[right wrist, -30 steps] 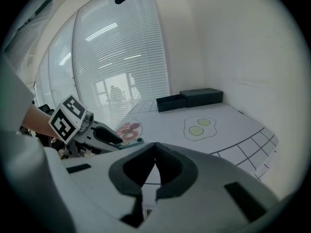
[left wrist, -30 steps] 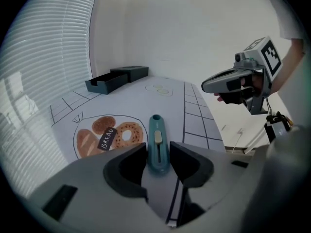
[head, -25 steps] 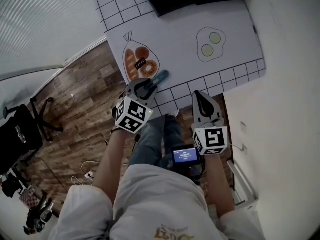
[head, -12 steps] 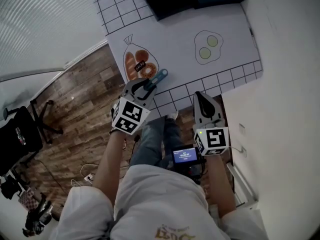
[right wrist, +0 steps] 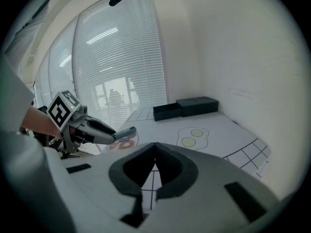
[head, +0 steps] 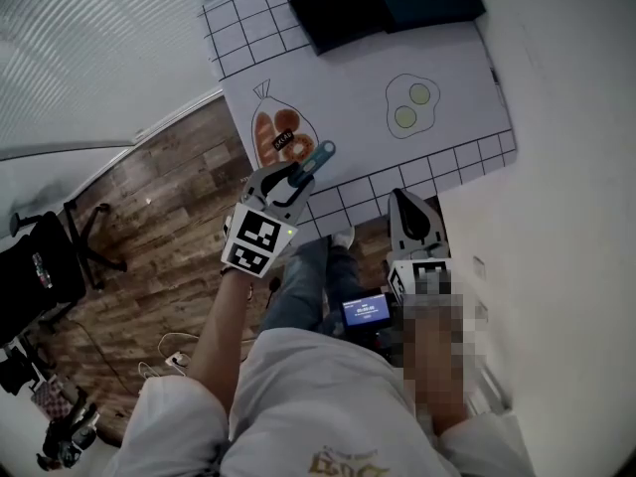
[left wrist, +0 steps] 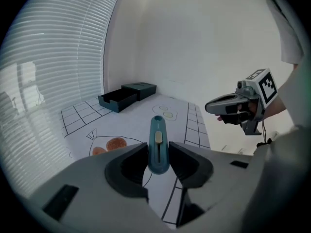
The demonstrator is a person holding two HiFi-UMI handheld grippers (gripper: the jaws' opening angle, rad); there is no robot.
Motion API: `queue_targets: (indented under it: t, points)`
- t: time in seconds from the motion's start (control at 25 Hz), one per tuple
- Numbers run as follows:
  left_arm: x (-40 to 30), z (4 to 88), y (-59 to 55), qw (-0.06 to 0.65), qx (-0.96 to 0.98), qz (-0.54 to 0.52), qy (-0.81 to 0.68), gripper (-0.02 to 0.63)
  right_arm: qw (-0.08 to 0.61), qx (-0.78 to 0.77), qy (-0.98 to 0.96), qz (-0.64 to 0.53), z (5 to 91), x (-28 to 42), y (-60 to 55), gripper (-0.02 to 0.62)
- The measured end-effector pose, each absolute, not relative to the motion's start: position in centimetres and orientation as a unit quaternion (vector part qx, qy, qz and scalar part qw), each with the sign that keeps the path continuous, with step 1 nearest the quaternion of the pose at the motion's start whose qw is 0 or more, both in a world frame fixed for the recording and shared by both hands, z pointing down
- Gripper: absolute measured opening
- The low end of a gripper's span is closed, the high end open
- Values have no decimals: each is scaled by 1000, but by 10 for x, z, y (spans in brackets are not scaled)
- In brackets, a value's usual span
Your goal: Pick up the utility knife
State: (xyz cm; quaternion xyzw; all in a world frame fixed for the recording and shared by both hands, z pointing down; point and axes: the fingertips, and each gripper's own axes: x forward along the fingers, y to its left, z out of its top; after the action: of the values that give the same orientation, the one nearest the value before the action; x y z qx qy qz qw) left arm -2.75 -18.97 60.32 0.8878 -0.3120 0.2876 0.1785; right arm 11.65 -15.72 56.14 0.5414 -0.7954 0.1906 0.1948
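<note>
My left tongs (left wrist: pixel 158 153) are clamped on the utility knife (left wrist: pixel 157 136): the two dark pads press its teal body from either side, and the end with the pale slider sticks out ahead of them, pointing away from me. The knife is off the bench (head: pixel 350 79), in the air above its near left part, just by the drawing of a bag of bread (head: pixel 282 137). My right tongs (right wrist: pixel 154 153) are together, tips touching, with nothing between them. They hang over the bench's near right edge, well apart from the left pair. The bench carries a white mat with a grid along its borders. A drawing of two fried eggs (head: pixel 411 104) sits on the right half. At the far end stands a dark open box (head: pixel 386 4), touching nothing else. Slatted blinds (left wrist: pixel 48 81) run along the left, above a wooden floor (head: pixel 149 227).
</note>
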Motion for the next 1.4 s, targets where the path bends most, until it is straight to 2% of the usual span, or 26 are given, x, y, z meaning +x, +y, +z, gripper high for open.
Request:
queue_targets:
  t: [0.48, 1.4]
  points:
    - [-35, 551, -189, 163, 888, 251, -348, 143, 178, 551, -798, 168, 531, 125, -158, 7]
    - [-51, 431, -175, 76, 885, 188, -419, 143, 111, 550, -822, 97, 435, 121, -168, 6]
